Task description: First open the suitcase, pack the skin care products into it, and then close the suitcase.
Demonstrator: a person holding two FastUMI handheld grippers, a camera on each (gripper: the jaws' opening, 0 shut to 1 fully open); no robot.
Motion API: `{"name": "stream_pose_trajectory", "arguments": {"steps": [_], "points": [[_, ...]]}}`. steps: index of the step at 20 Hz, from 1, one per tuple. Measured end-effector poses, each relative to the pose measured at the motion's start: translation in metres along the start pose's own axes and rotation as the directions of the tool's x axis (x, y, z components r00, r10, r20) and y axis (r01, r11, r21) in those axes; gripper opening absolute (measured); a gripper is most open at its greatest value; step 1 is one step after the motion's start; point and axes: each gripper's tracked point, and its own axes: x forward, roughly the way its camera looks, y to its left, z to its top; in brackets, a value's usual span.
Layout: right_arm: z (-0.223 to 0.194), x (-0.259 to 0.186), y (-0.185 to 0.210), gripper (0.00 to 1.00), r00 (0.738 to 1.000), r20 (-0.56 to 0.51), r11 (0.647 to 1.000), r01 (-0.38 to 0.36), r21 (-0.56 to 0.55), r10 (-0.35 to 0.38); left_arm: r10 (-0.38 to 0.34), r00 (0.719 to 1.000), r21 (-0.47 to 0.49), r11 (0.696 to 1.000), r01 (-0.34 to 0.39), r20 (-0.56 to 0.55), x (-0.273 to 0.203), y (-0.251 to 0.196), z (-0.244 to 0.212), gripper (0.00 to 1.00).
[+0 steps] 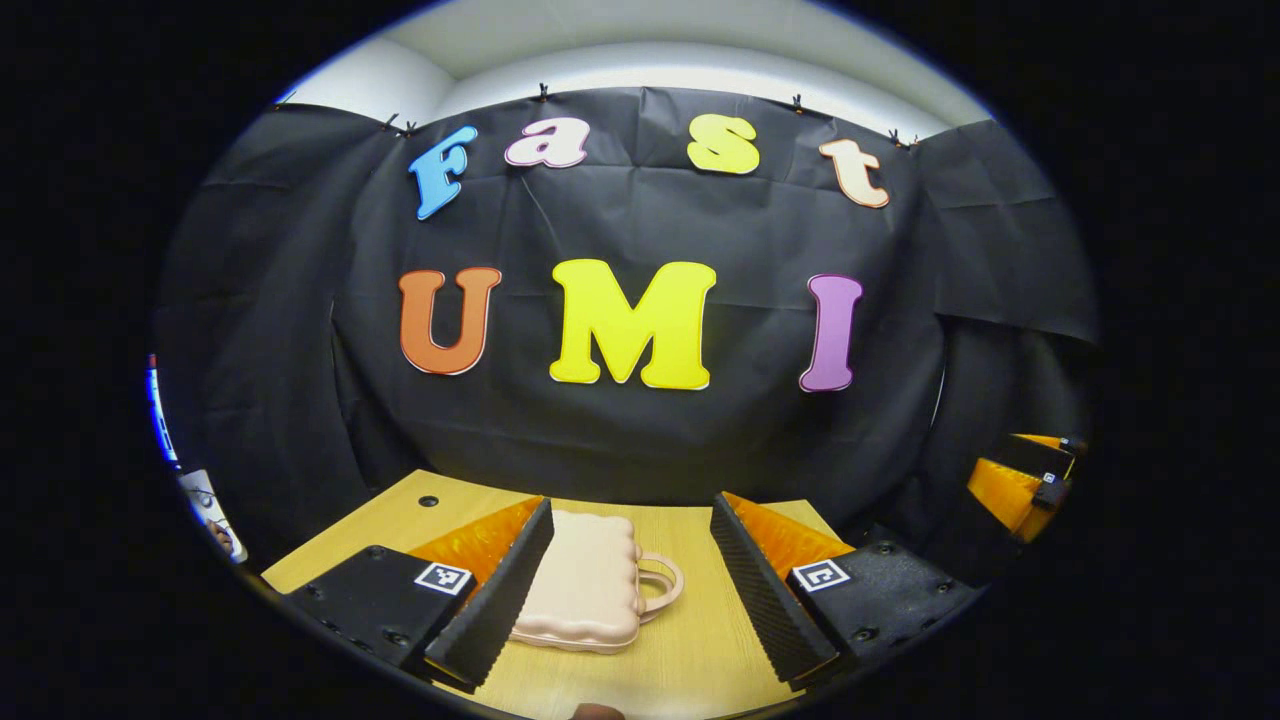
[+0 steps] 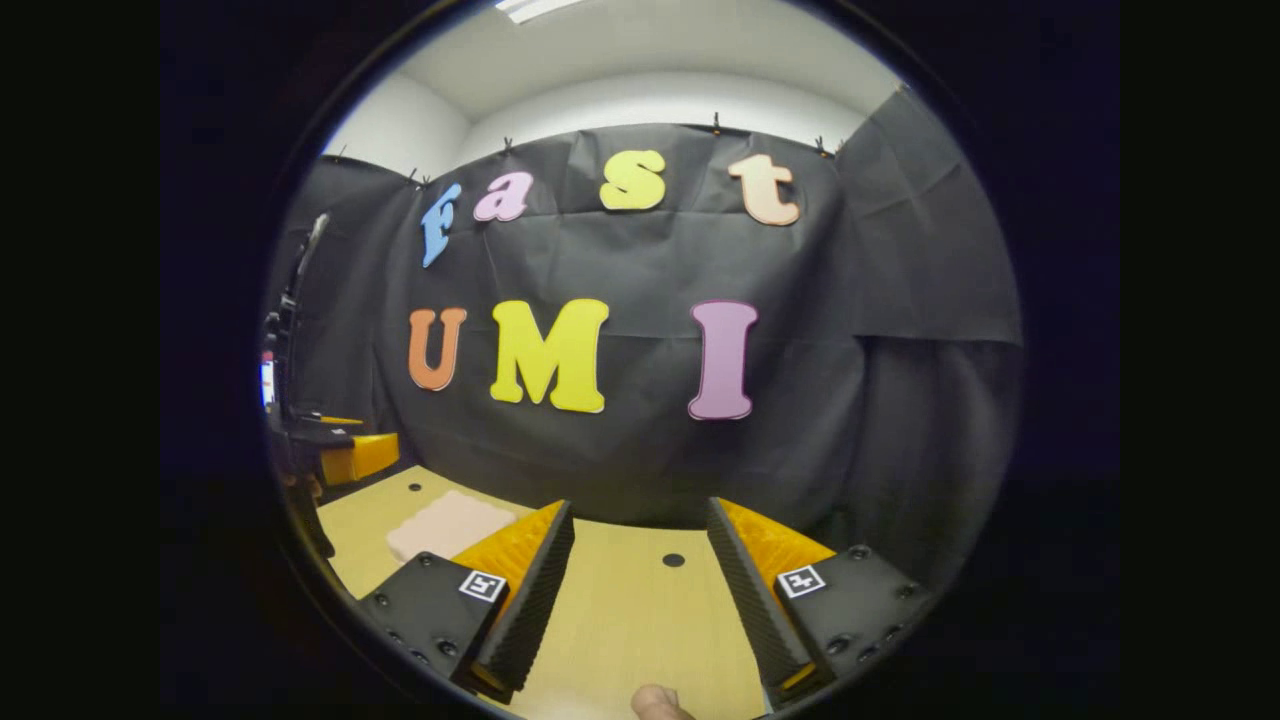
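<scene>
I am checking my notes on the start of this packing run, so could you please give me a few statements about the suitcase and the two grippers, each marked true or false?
1. The suitcase lies closed and flat on the table. True.
2. The left gripper is shut on the suitcase handle. False: its jaws stand wide open, with the suitcase between and beyond them.
3. The right gripper is open with bare tabletop between its fingers. True.
4. In the right gripper view the suitcase lies to the right of the fingers. False: it lies to their left.
5. The suitcase is pale pink with a loop handle. True.
</scene>
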Motion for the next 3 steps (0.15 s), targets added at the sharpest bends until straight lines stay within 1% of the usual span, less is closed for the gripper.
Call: {"name": "stream_pose_trajectory", "arguments": {"steps": [2, 3], "points": [[-0.003, -0.002, 0.008, 0.8, 1.0, -0.017, 1.0, 0.006, 0.0, -0.006, 0.008, 1.0, 0.02, 1.0, -0.009, 0.012, -0.012, 0.003, 0.001, 1.0], [-0.004, -0.003, 0.01, 0.8, 1.0, -0.024, 1.0, 0.009, 0.002, -0.009, -0.004, 1.0, 0.023, 1.0, 0.003, 0.016, -0.016, 0.0, 0.0, 1.0]]}}
